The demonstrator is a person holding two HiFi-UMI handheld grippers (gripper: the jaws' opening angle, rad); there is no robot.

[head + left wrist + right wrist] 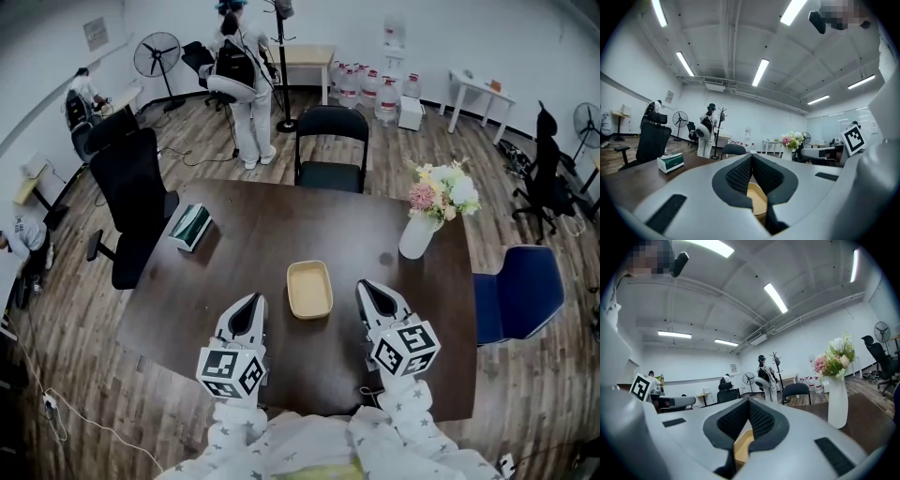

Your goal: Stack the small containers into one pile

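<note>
Now, the beige container [309, 289] lies in the middle of the dark tabletop [234, 253], untouched.
The left hand-held gripper [248, 301] and right hand-held gripper [371, 287], both clenched and empty, flank it; green tissue box [190, 226] at left, flower vase [417, 236] at right.

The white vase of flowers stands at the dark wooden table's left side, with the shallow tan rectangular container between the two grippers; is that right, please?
Not quite: the head view shows the white vase of flowers at the dark wooden table's right side. The shallow tan rectangular container does lie between the left gripper and the right gripper.
</note>
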